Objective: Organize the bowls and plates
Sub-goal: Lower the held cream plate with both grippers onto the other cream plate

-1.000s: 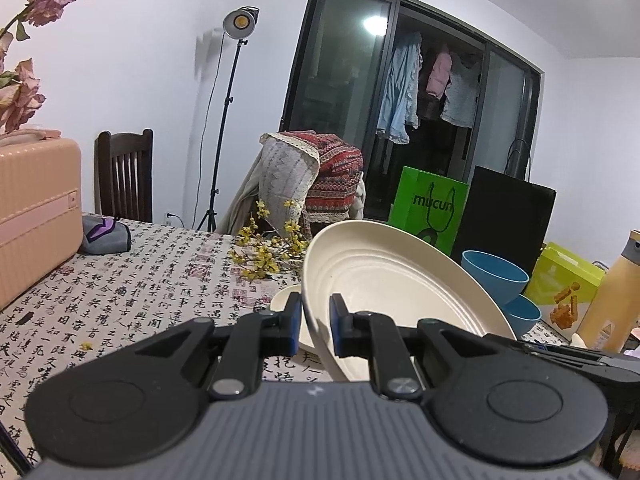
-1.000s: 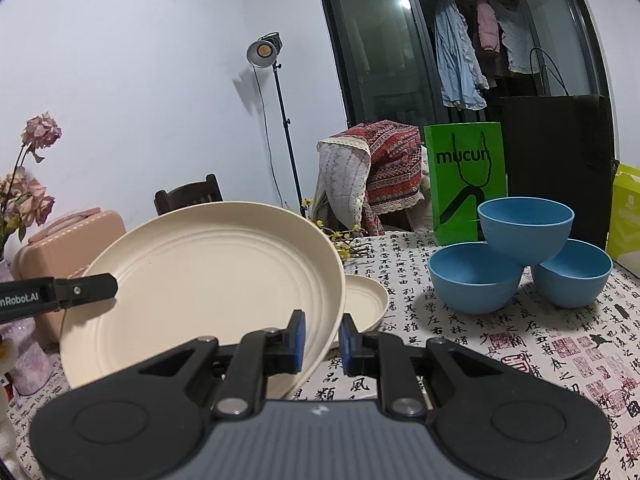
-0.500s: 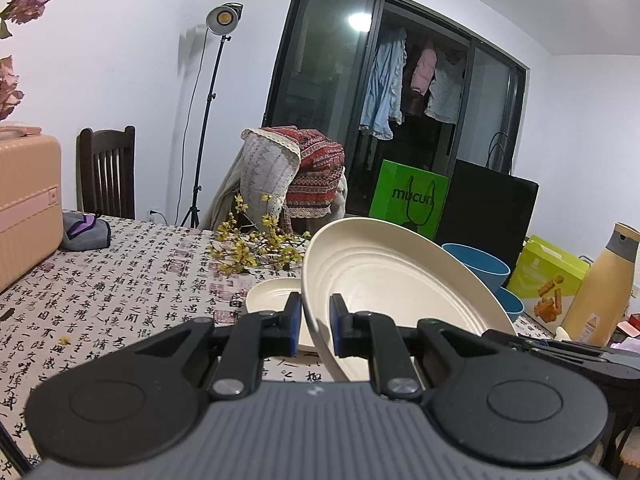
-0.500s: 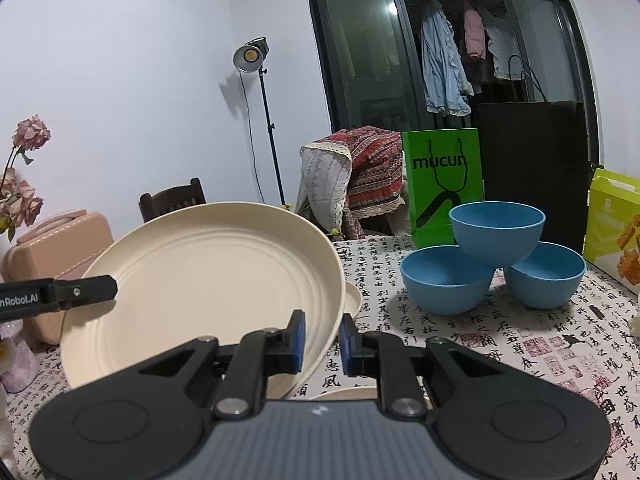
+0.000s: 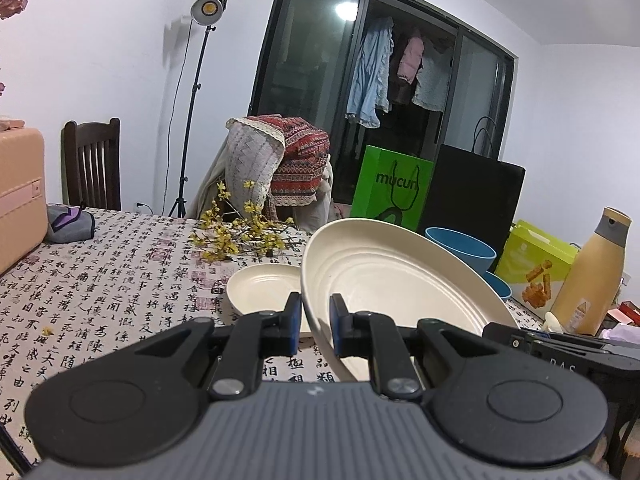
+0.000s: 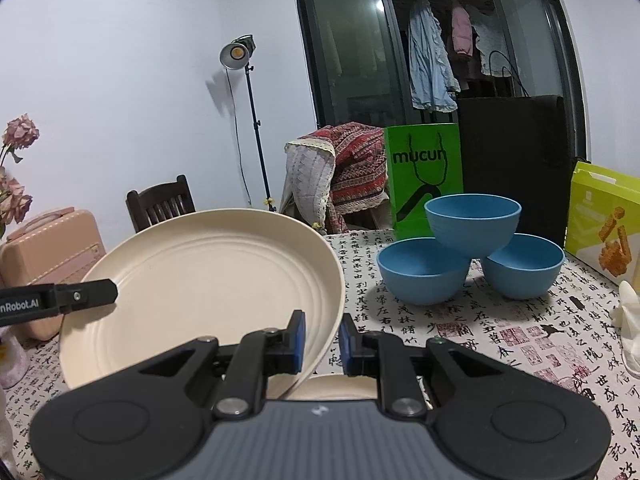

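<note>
A large cream plate (image 5: 400,280) (image 6: 208,280) hangs tilted above the table, gripped at opposite rims. My left gripper (image 5: 316,324) is shut on its near left rim; my right gripper (image 6: 322,340) is shut on its right rim. The left gripper's finger (image 6: 60,300) shows in the right wrist view, and the right gripper's body (image 5: 560,352) shows in the left wrist view. A small cream plate (image 5: 260,288) (image 6: 340,388) lies on the table just under and left of the large one. Three blue bowls (image 6: 472,228) form a pile at the right; one (image 5: 460,246) peeks over the plate.
The table wears a calligraphy-print cloth (image 5: 120,280). A pink suitcase (image 6: 52,248) stands at the left, yellow flower sprigs (image 5: 240,236) behind the small plate. A green bag (image 6: 424,176), a yellow-green box (image 6: 604,224) and a tan bottle (image 5: 592,276) line the back and right.
The large plate, held by both grippers, has travelled forward across the table. The small plate now sits beneath its near edge, and the blue bowls look closer.
</note>
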